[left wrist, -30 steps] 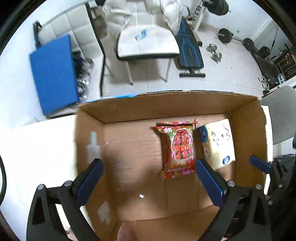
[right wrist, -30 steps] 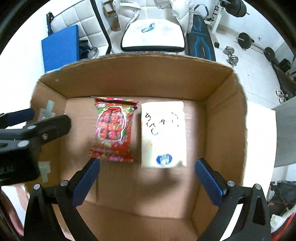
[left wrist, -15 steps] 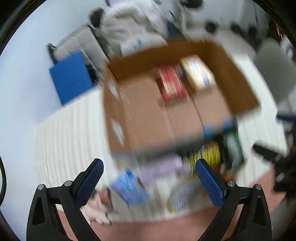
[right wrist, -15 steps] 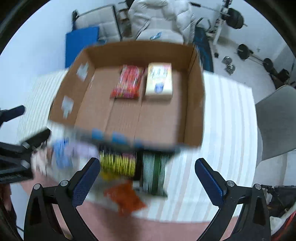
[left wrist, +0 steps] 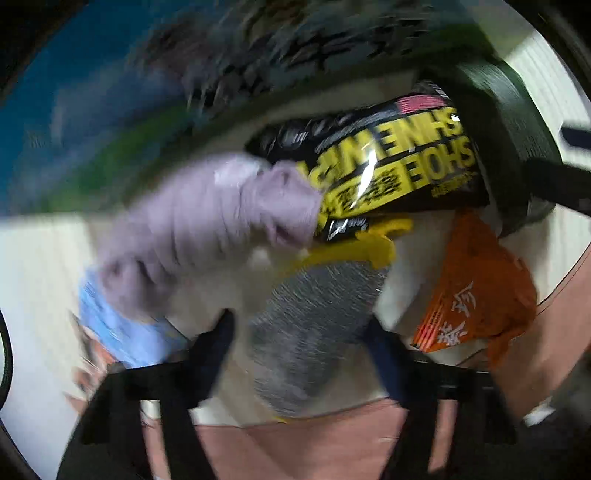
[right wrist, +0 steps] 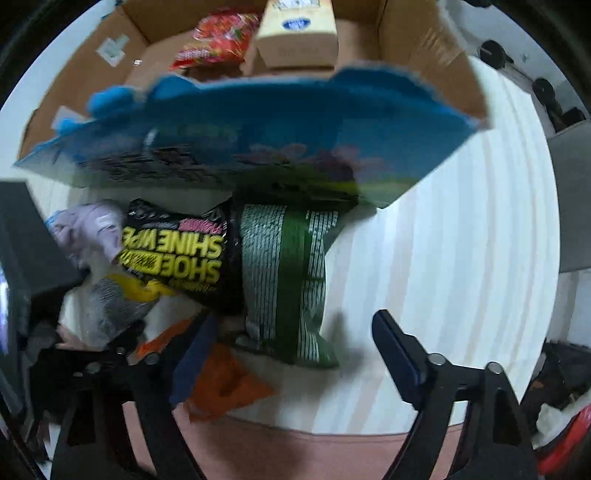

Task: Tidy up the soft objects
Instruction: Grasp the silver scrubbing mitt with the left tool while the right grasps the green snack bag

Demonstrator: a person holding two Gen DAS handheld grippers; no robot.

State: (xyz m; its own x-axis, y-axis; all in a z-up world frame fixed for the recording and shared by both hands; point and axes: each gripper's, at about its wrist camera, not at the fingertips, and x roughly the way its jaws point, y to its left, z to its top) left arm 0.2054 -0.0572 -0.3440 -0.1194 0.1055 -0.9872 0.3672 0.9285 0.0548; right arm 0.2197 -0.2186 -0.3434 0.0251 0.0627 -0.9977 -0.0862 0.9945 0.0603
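**Both grippers low over the pile, nothing gripped yet**

The left gripper (left wrist: 301,339) has its fingers apart, one on each side of a grey-silver pouch (left wrist: 314,332) that lies flat on the striped surface (right wrist: 443,229); whether the pads touch it cannot be told through the motion blur. The right gripper (right wrist: 291,343) is likewise spread wide, its left finger over an orange sachet (right wrist: 225,384) and its right finger over bare cloth, with the green-striped packet (right wrist: 284,280) lying between and just ahead of them.

Outward from there the unsorted items crowd together: a lilac cloth (left wrist: 207,225) bunched over a light blue pack (left wrist: 122,332), a black-and-yellow shoe wipes pack (left wrist: 388,162) resting partly on a yellow item (left wrist: 365,243), and the green packet touching the wipes pack. Beyond them stands the cardboard box (right wrist: 424,33), which already holds a red snack bag (right wrist: 218,37) and a tissue pack (right wrist: 299,33).

The likely trouble is the crowding. Closing on the pouch could also pinch the yellow item or the edge of the cloth (they overlap or sit just beside it), dragging a neighbour along. A thin flat pouch may also slip from the fingers if they close on the surface rather than under an edge. The box's blue printed flap (right wrist: 258,122) hangs out over the pile, so a lift straight toward the box might catch on it.
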